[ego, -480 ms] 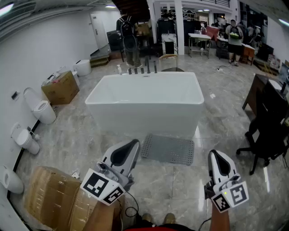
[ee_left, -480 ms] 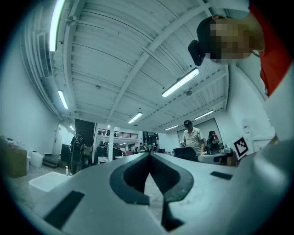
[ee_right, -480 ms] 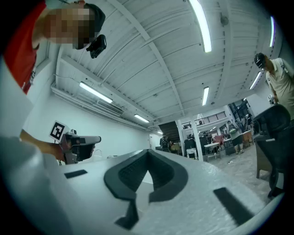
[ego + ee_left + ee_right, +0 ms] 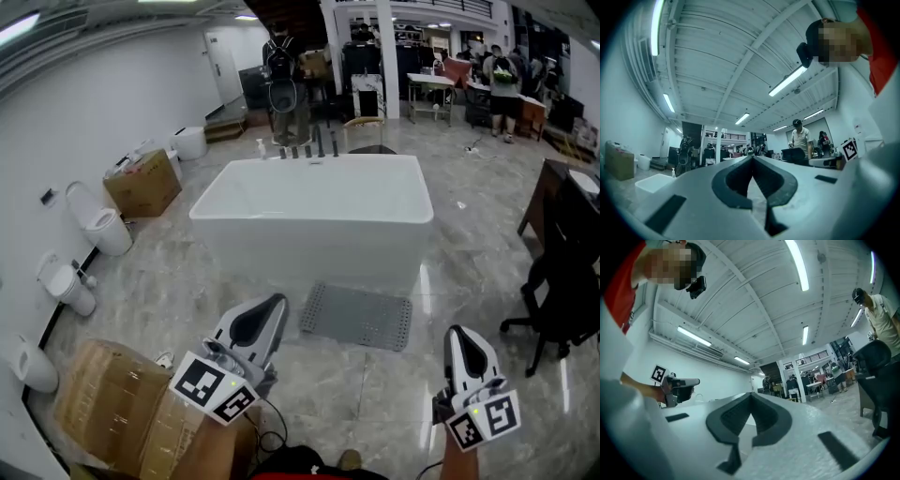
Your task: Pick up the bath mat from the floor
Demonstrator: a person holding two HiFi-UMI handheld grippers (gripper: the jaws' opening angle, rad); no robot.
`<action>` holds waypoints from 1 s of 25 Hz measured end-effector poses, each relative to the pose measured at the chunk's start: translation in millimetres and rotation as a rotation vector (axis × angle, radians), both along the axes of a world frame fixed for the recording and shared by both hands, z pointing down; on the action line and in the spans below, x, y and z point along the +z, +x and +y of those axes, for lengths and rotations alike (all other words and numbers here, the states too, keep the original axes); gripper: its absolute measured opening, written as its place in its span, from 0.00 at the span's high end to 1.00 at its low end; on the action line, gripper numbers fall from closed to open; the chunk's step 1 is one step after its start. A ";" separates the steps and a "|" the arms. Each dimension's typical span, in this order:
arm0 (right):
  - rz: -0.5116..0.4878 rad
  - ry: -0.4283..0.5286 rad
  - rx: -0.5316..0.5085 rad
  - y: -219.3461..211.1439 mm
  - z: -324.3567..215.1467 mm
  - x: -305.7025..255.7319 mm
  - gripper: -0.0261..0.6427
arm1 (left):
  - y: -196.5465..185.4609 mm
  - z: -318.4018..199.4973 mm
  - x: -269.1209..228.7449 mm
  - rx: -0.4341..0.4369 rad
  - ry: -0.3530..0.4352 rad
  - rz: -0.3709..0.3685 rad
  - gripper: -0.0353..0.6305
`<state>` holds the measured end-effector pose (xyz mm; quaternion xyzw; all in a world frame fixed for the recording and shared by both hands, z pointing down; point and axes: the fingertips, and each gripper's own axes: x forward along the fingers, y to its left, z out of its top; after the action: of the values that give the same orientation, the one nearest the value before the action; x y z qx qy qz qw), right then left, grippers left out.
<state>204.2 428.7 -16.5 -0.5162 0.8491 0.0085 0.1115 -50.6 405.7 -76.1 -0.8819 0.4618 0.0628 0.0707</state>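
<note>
A grey bath mat [image 4: 358, 317] with rows of small holes lies flat on the marble floor, right in front of the white bathtub [image 4: 314, 208]. My left gripper [image 4: 275, 301] is held low at the lower left, its tip just short of the mat's left edge, jaws shut and empty. My right gripper [image 4: 460, 336] hangs at the lower right, beyond the mat's right end, also shut with nothing in it. In both gripper views the jaws [image 4: 752, 158] [image 4: 750, 394] point up toward the ceiling, tips together.
Cardboard boxes [image 4: 108, 401] sit at the lower left beside my left arm. Toilets [image 4: 101, 228] line the left wall. A black office chair [image 4: 562, 291] and a dark desk stand at the right. People stand in the far background.
The head view has shifted slightly, so the tub and mat sit a little further right and lower. The right gripper has dropped lower in the view. Both jaws stay shut.
</note>
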 end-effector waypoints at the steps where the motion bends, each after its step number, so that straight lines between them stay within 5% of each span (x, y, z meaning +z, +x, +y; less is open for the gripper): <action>1: -0.005 -0.005 0.002 3.3 -3.2 2.5 0.96 | 0.8 -1.4 1.4 -0.007 -0.004 -0.004 0.93; 13: 0.047 -0.034 0.025 5.0 -67.5 25.2 0.96 | -18.9 -70.1 21.0 -0.063 -0.008 -0.005 0.93; 25: 0.137 -0.087 0.097 -41.5 -258.7 60.2 0.96 | -85.6 -272.6 76.8 -0.072 -0.043 -0.010 0.93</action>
<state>162.8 170.0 43.7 -0.5592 0.8284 0.0123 0.0300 -136.3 133.1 0.7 -0.8665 0.4940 0.0459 0.0562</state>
